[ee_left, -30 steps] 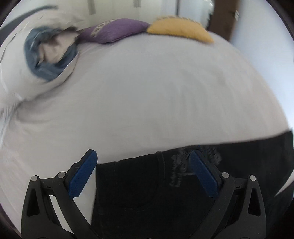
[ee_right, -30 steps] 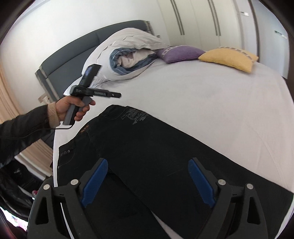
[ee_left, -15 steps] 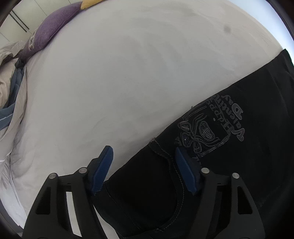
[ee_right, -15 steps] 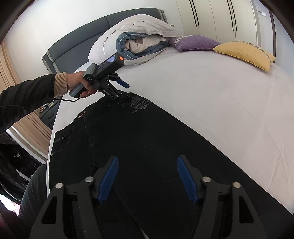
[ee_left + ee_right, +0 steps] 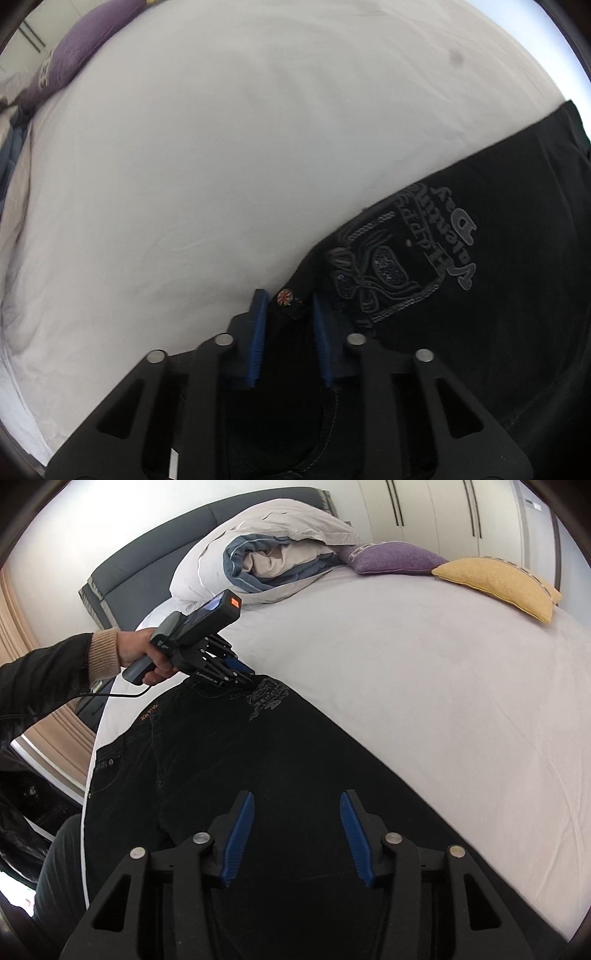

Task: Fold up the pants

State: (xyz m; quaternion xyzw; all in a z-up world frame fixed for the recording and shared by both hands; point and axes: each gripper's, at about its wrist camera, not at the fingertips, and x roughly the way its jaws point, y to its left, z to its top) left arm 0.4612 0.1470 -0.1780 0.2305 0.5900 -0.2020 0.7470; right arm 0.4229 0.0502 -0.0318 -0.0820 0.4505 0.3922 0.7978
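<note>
Black pants point(image 5: 258, 760) lie flat on a white bed, waistband at the far left and legs running toward me. A grey printed emblem point(image 5: 399, 266) sits near the waistband. My left gripper point(image 5: 288, 299) points steeply down at the waistband's far corner. Its jaws are closing, and the blue pads press a bunch of cloth with a metal button point(image 5: 285, 295) between them. The right wrist view shows this left gripper point(image 5: 245, 675) held in a person's hand point(image 5: 140, 657). My right gripper point(image 5: 296, 799) hovers over a pant leg, jaws closing, pads still apart from the cloth.
The white sheet point(image 5: 424, 686) stretches to the right of the pants. A rolled duvet point(image 5: 266, 561), a purple cushion point(image 5: 395, 557) and a yellow cushion point(image 5: 498, 583) lie at the head of the bed before a grey headboard point(image 5: 147, 572). The bed's edge runs at lower left.
The left gripper dropped onto the waistband corner, rolled, and closed its jaws on the cloth. The right gripper moved lower over the pant leg and its jaws narrowed.
</note>
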